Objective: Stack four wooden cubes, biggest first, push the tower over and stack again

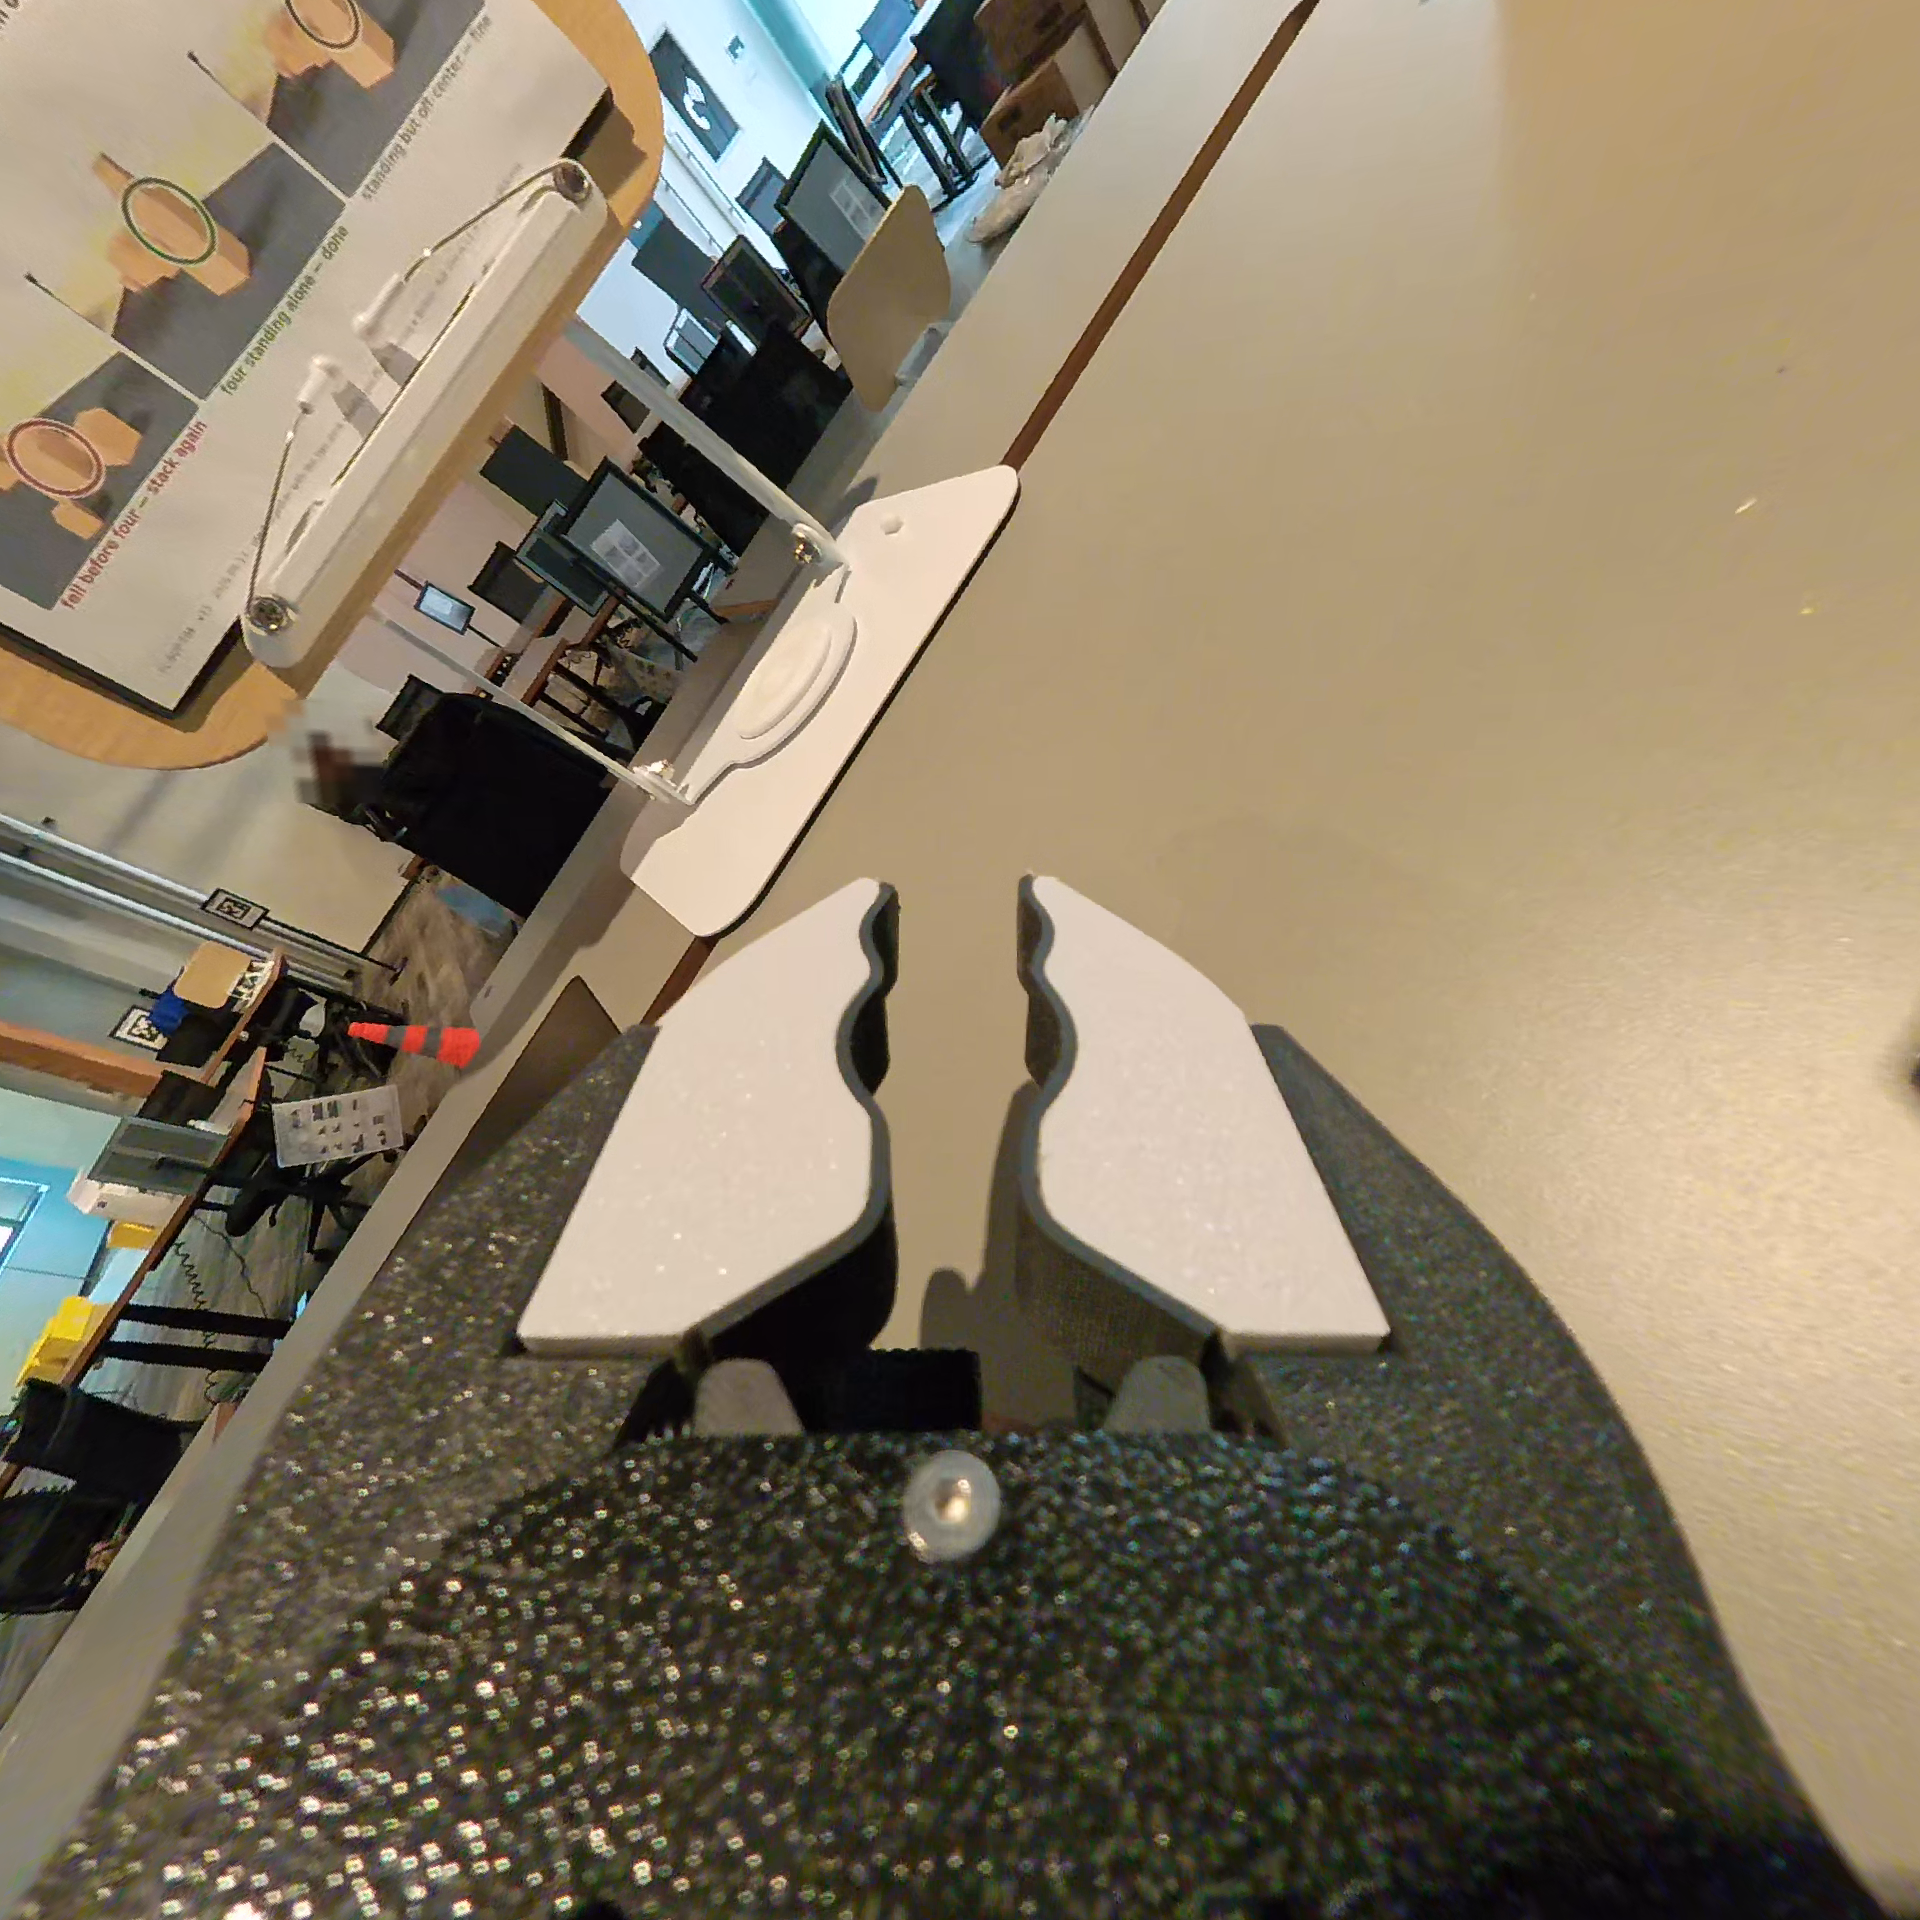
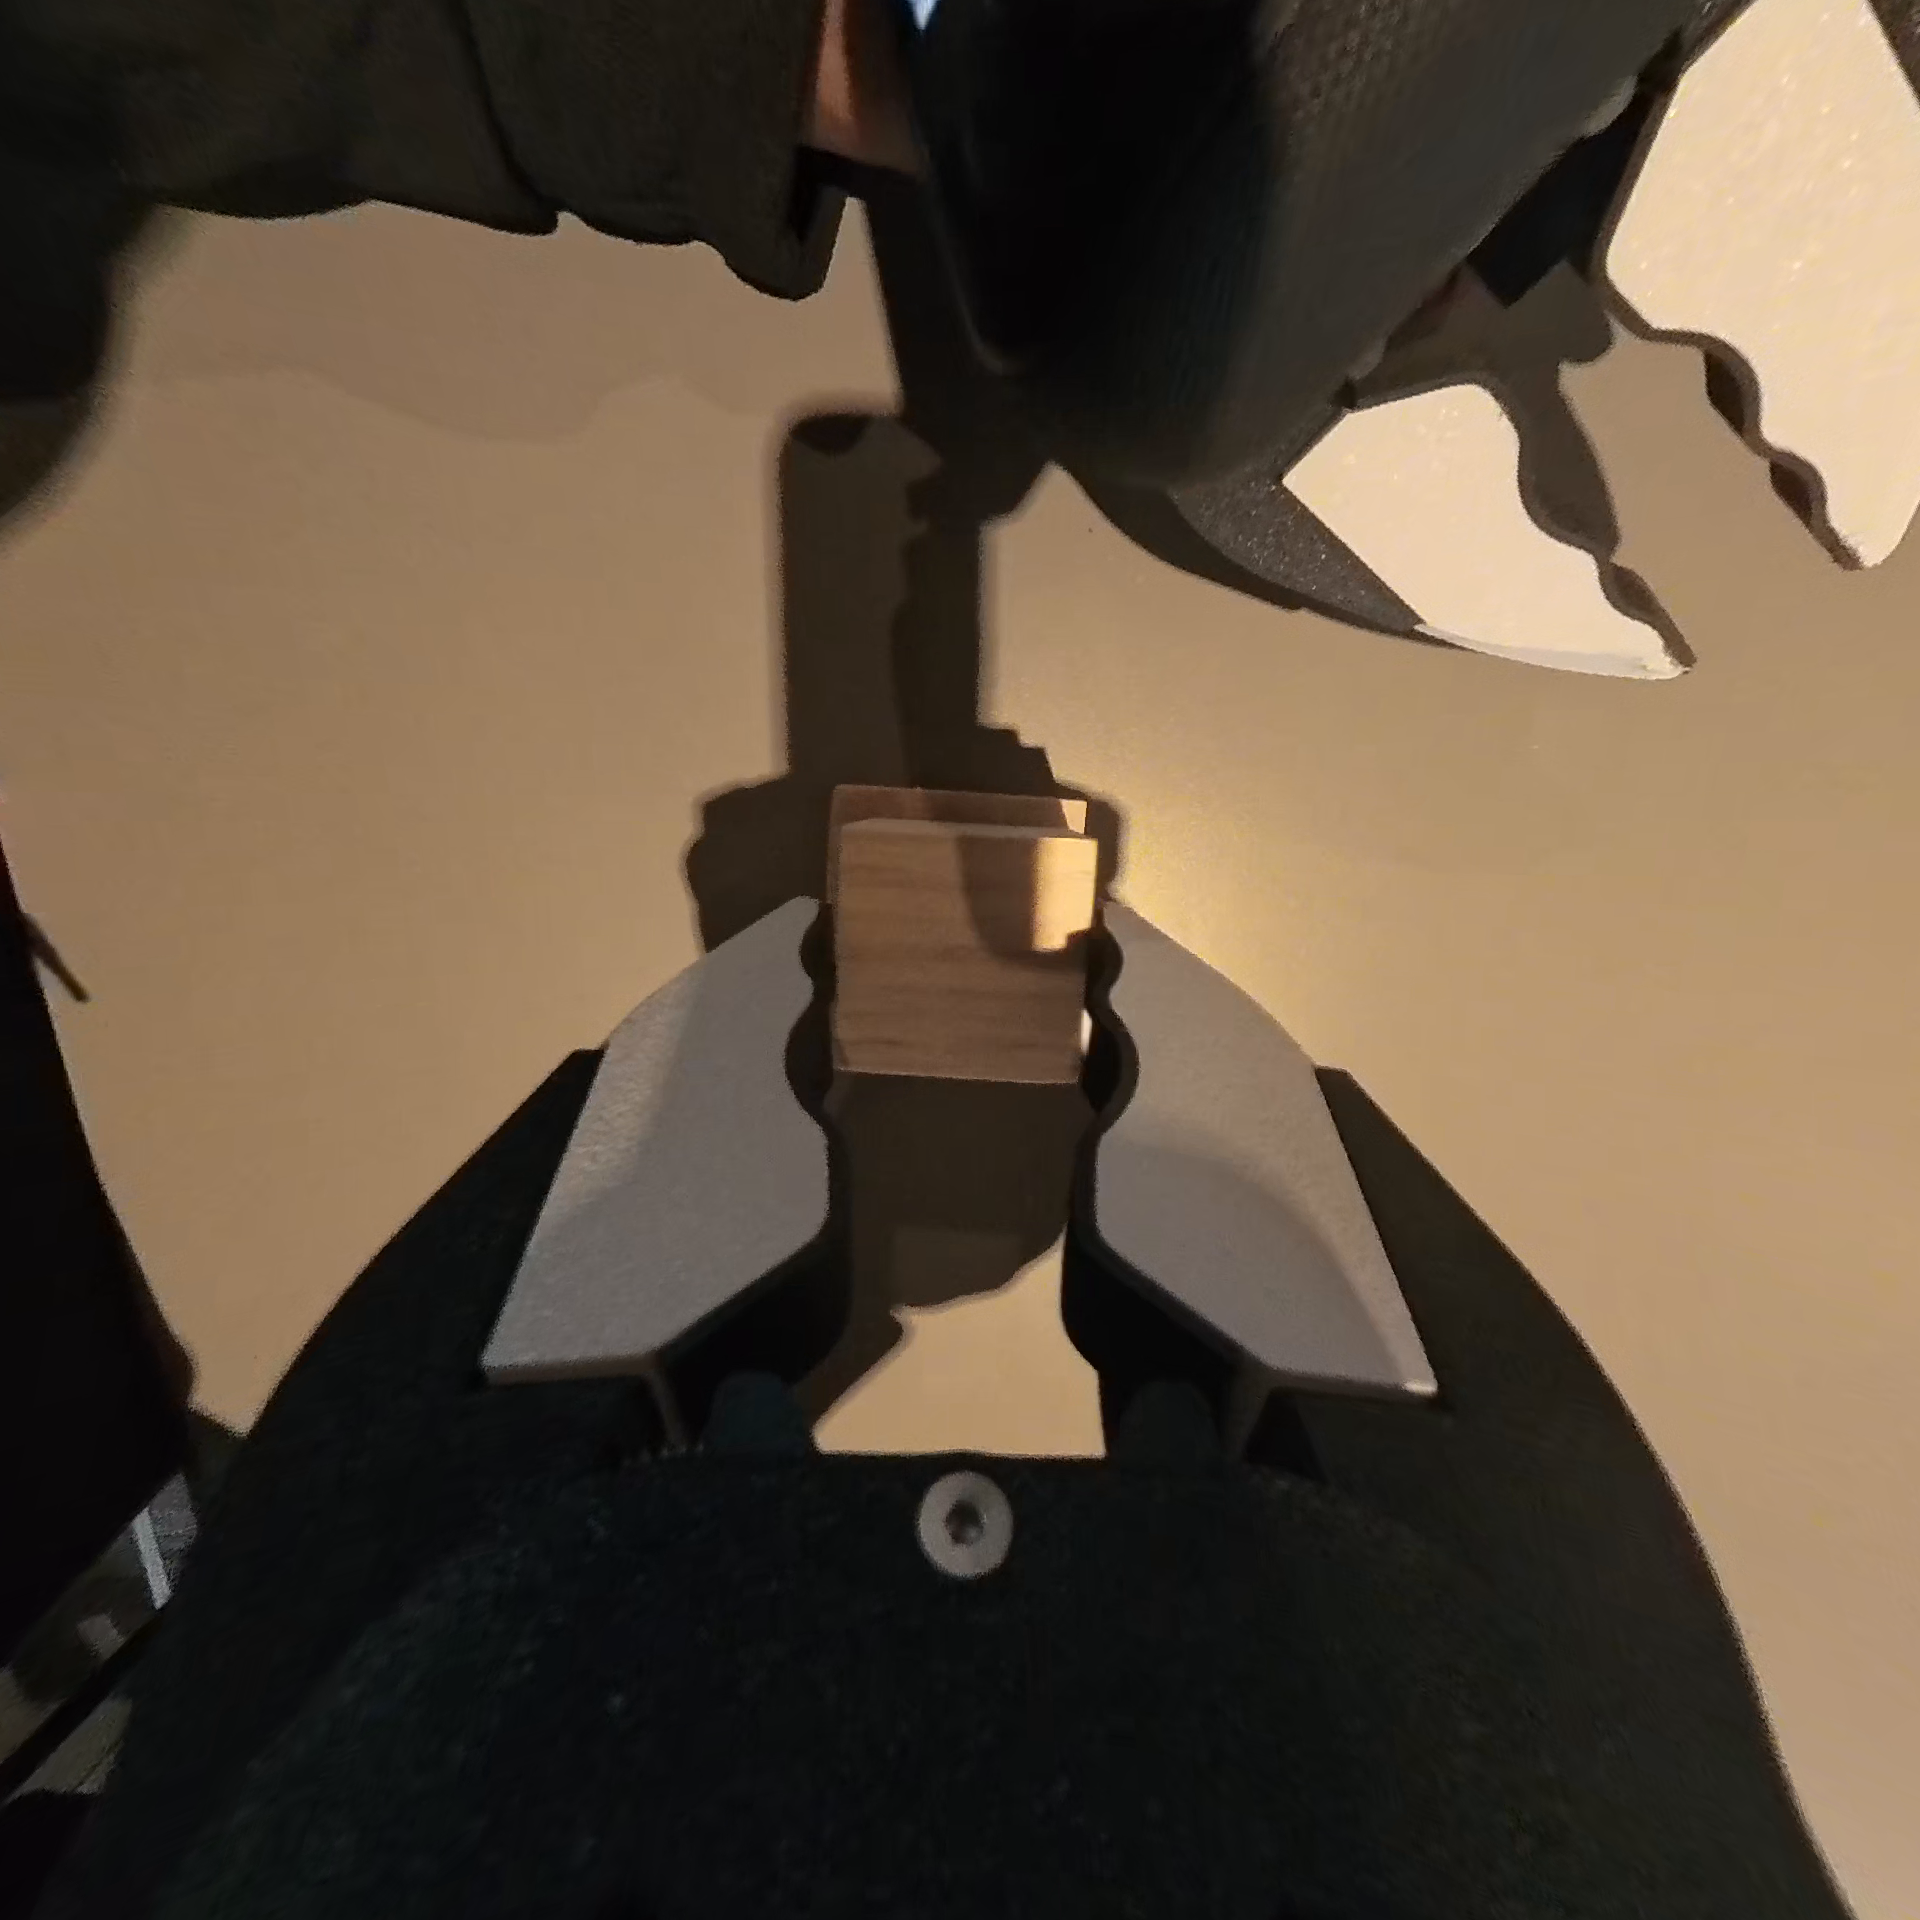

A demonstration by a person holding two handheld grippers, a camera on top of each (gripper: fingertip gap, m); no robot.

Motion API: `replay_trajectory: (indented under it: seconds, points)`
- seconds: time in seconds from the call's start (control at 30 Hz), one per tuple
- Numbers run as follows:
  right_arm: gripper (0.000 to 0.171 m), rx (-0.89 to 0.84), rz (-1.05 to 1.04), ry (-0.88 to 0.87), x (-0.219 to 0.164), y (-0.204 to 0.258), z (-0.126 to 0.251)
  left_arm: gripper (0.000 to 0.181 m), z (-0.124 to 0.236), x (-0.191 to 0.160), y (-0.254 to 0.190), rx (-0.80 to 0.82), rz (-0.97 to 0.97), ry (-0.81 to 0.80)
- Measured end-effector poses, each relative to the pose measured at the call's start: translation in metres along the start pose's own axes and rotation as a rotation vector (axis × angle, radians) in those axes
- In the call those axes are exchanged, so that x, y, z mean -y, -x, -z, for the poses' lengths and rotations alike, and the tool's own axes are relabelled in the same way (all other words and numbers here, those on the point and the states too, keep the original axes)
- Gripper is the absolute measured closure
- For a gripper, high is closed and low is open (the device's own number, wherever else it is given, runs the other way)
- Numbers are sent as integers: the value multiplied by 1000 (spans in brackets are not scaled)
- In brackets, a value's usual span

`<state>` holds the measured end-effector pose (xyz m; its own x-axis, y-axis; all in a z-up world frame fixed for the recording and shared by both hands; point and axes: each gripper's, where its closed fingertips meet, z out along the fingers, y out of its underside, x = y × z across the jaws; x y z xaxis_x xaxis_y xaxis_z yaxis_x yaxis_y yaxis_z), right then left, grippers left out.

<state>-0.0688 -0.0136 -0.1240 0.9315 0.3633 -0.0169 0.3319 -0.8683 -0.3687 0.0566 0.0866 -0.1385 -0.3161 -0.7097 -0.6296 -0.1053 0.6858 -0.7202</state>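
Observation:
In the right wrist view my right gripper (image 2: pixel 961 925) looks straight down and is shut on a small wooden cube (image 2: pixel 961 977), with a finger pressed on each side. Just beyond its far edge a strip of a second wooden cube (image 2: pixel 935 805) shows from underneath. I cannot tell if the two touch. A stepped shadow lies on the beige table (image 2: pixel 1455 1039) behind them. My left gripper (image 2: pixel 1771 613) hangs at the upper right, open and empty, away from the cubes. In the left wrist view it (image 1: pixel 956 894) is tilted over the bare table (image 1: pixel 1455 623), with no cubes in sight.
A white stand base (image 1: pixel 831 675) sits at the table's edge and holds up a wooden clipboard (image 1: pixel 582 343) with a picture sheet. A person's dark sleeve (image 2: pixel 416 135) crosses the top left of the right wrist view. Desks and monitors stand beyond the table.

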Motion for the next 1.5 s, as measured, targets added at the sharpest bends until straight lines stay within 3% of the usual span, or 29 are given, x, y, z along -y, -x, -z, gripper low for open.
replay_trajectory:
  seconds: [0.7,1.0,1.37,1.5]
  points:
    - [126,7,-2,-2,1,1,1,161,0,0,0,-3,-2,-3]
    - [114,-5,23,-4,-2,1,6,162,1,1,0,-5,-3,-7]
    - [110,-66,55,1,-32,-3,43,163,3,4,6,10,32,-44]
    - [111,-42,44,61,-52,13,35,163,5,5,9,16,47,-63]
